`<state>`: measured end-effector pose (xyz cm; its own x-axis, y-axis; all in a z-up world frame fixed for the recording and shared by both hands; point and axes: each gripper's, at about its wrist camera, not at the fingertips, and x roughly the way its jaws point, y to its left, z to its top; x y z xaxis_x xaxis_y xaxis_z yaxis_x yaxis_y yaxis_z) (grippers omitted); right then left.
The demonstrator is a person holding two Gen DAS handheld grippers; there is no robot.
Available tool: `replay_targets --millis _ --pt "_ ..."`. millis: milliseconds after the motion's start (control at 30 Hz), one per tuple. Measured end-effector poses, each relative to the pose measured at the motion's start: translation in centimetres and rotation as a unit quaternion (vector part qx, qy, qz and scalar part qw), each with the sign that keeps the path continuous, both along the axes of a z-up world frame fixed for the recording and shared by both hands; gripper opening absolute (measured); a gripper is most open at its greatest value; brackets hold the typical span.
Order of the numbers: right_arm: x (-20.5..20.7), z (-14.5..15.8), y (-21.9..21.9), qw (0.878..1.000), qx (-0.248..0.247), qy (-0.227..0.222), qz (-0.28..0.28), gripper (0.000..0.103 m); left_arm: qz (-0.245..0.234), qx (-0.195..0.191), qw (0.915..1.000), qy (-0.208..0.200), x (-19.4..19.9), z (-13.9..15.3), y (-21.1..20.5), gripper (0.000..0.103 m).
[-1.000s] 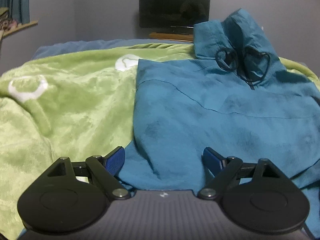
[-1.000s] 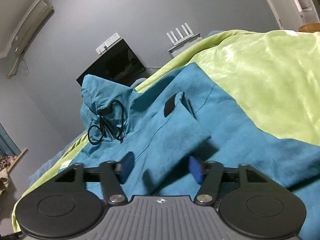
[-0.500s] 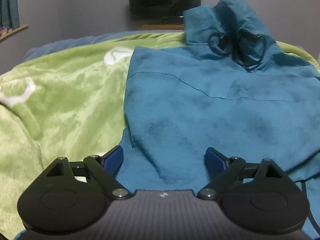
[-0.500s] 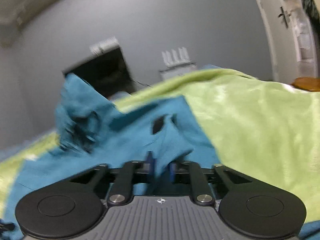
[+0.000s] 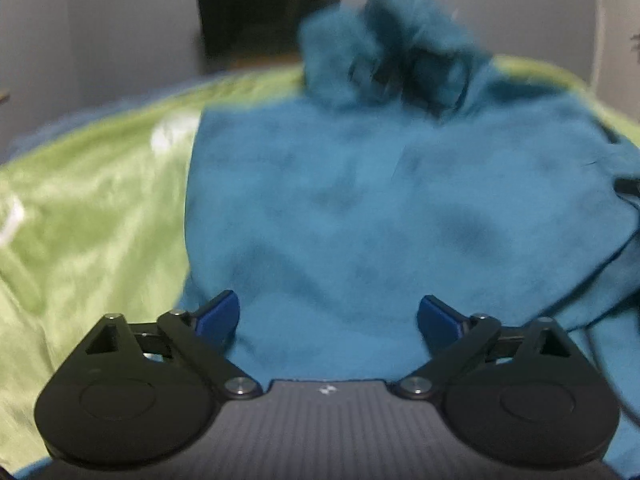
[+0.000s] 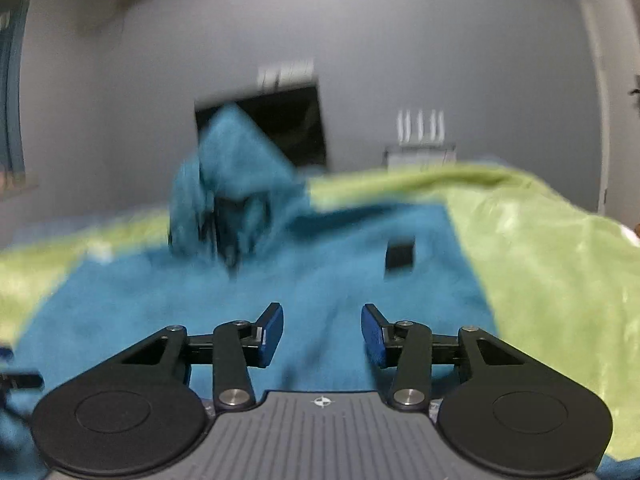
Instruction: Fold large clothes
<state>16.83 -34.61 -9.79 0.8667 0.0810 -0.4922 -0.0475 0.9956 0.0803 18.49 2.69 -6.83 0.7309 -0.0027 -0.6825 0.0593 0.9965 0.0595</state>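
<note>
The teal hoodie (image 5: 360, 208) was laid flat on the green blanket (image 5: 92, 220), hood away from both grippers; the left gripper (image 5: 328, 316) and right gripper (image 6: 322, 332) were opening, nothing grasped, hem nearest the left.

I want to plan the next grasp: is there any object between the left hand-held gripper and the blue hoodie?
Nothing visible. The left hand-held gripper, its jaws opening, hangs directly over the blue hoodie, which lies on the green blanket; only hoodie fabric shows between the pads, unpinched.

Dim indoor light, heavy motion blur (both views), fisheye-bent, dark-vignetted corners
</note>
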Motion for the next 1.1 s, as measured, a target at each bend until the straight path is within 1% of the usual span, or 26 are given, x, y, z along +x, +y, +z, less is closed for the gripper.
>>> replay_targets --millis 33,67,100,167,200,233,300,333,433,467,500,567,600,667,767,800,900,967,1033,1100 --pt "0.6 -1.0 0.0 1.0 0.001 0.025 0.0 0.048 0.005 -0.004 0.9999 0.01 0.3 -0.4 0.2 0.103" --pt "0.6 -1.7 -0.2 0.999 0.009 0.031 0.002 0.048 0.007 -0.008 0.9999 0.012 0.5 -0.6 0.3 0.103" --pt "0.3 -1.9 -0.4 1.0 0.017 0.025 0.002 0.048 0.006 -0.009 0.9999 0.012 0.6 -0.7 0.4 0.103" --pt "-0.1 -1.5 -0.2 1.0 0.015 0.024 -0.001 0.05 0.005 -0.007 0.9999 0.01 0.5 -0.7 0.3 0.103" --pt "-0.5 -1.1 -0.2 1.0 0.015 0.021 -0.002 0.056 0.005 -0.008 0.9999 0.007 0.3 -0.6 0.3 0.103" --pt "-1.0 -0.6 -0.3 1.0 0.02 0.016 -0.005 0.064 0.006 -0.009 0.9999 0.003 0.1 -0.5 0.5 0.103" --pt "-2.2 0.7 -1.3 0.999 0.037 0.002 -0.011 0.074 0.013 -0.007 0.9998 -0.009 -0.6 0.1 0.7 0.103" --pt "-2.9 1.6 -1.7 0.999 0.044 -0.004 -0.013 0.074 0.016 -0.006 0.9997 -0.018 -0.9 0.4 0.6 0.103" --pt "-5.7 4.8 -3.7 0.998 0.048 -0.023 -0.018 0.075 0.019 -0.01 0.998 -0.058 -3.0 2.6 0.7 0.103" --pt "-7.2 6.2 -4.8 0.998 0.047 -0.033 -0.016 0.075 0.019 -0.022 0.9971 -0.07 -3.8 3.6 0.9 0.103" --pt "-8.4 7.5 -5.4 0.998 0.045 -0.046 -0.012 0.077 0.015 -0.044 0.9954 -0.084 -4.8 4.9 1.2 0.103" --pt "-11.3 10.2 -6.6 0.997 0.035 -0.075 -0.008 0.083 0.013 -0.078 0.9903 -0.114 -6.8 7.4 1.9 0.103" --pt "-12.8 11.3 -7.2 0.996 0.026 -0.087 -0.006 0.086 0.015 -0.09 0.9878 -0.126 -7.8 8.6 2.3 0.103" --pt "-16.1 13.5 -8.6 0.995 0.006 -0.104 -0.005 0.087 0.022 -0.11 0.9833 -0.143 -10.0 11.4 3.5 0.103" --pt "-21.0 16.1 -10.5 0.993 -0.023 -0.113 0.0 0.091 0.024 -0.117 0.9833 -0.137 -12.7 14.9 5.4 0.103" --pt "-22.3 16.8 -11.0 0.993 -0.03 -0.111 0.005 0.094 0.023 -0.113 0.9844 -0.133 -13.8 16.1 6.1 0.103" --pt "-25.8 18.5 -12.4 0.994 -0.043 -0.098 0.017 0.094 0.018 -0.091 0.9868 -0.133 -17.3 18.6 7.9 0.103" --pt "-27.7 19.3 -13.1 0.995 -0.034 -0.087 0.023 0.094 0.017 -0.08 0.9888 -0.125 -19.3 19.5 8.7 0.103" --pt "-28.8 19.7 -13.5 0.997 -0.017 -0.065 0.039 0.094 0.003 -0.071 0.9927 -0.098 -21.3 19.7 9.4 0.103" --pt "-30.0 19.9 -13.7 0.998 -0.008 -0.04 0.055 0.094 -0.011 -0.065 0.9963 -0.056 -22.9 19.4 10.1 0.103"
